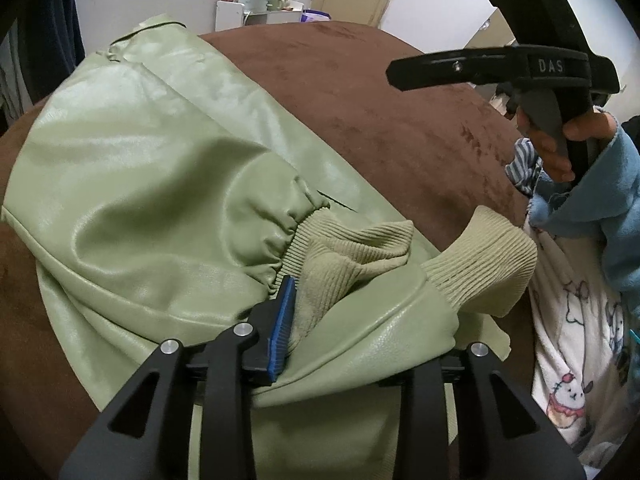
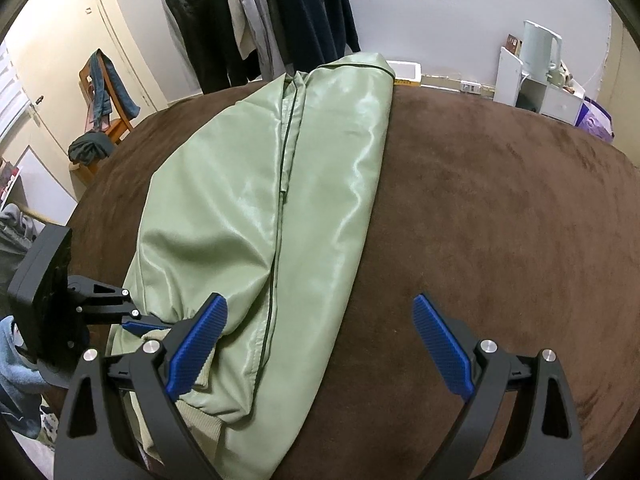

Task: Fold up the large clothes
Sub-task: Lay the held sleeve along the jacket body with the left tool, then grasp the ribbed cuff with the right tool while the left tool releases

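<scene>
Left wrist: left gripper (image 1: pixel 340 320) jaws partly apart around the ribbed knit cuff (image 1: pixel 352 256) of the pale green faux-leather jacket (image 1: pixel 140 184); whether the pads bite, can't tell. Sleeve probably laid across for folding.

Right wrist: right gripper (image 2: pixel 320 344) spread wide, empty; jacket lies lengthwise on the brown suede-like bed cover (image 2: pixel 500 200).

Glossy green leatherette jacket (image 2: pixel 248 208), ribbed knit cuffs (image 1: pixel 488 264), matt brown velvety bedcover (image 2: pixel 500 220)
</scene>
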Demonstrator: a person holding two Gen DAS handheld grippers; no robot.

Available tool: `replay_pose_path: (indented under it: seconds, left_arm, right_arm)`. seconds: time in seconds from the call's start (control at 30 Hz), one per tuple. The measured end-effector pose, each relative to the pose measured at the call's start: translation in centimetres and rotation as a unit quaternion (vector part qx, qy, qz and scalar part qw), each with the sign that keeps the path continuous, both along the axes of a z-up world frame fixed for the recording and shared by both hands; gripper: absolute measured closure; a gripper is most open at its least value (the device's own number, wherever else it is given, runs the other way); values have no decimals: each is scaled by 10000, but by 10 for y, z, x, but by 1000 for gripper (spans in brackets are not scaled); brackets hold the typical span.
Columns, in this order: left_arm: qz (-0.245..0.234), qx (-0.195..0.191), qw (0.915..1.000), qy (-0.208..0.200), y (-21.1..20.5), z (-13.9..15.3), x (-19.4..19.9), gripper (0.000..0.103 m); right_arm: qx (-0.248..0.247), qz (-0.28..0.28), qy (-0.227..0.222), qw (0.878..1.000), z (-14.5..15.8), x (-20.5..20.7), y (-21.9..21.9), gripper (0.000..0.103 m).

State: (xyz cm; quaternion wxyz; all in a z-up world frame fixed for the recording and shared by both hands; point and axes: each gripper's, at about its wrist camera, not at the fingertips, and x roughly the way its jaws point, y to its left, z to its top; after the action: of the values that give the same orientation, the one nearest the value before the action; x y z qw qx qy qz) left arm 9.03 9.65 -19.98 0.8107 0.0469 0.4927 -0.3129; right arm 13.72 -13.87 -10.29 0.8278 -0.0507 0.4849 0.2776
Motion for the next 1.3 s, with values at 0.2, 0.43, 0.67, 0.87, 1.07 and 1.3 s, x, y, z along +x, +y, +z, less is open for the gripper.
replay_pose_path:
  seconds: [0.2, 0.43, 0.67, 0.87, 1.07, 1.3]
  left_arm:
    - [85, -63, 9999, -58, -2, 23, -5, 53]
    - [73, -180, 9998, 88, -9, 24, -14, 6]
    - [47, -508, 9984, 224, -7, 30, -32, 6]
    - [411, -554, 9976, -79, 22, 60, -33, 6]
    - [983, -369, 9941, -277, 57, 64, -29, 6]
    - [1326, -433, 9901, -133, 85, 46, -31, 6]
  right_arm:
    - [13, 22, -34, 10000, 3, 0, 0, 10]
    - [53, 14, -110, 9999, 7, -5, -4, 10]
    - [145, 20, -158, 9998, 16, -11, -5, 10]
    - [450, 364, 33, 9983, 14, -15, 13, 10]
    - [557, 832, 402, 9942, -12, -31, 55, 18]
    - [447, 1066, 988, 9884, -55, -39, 88, 54]
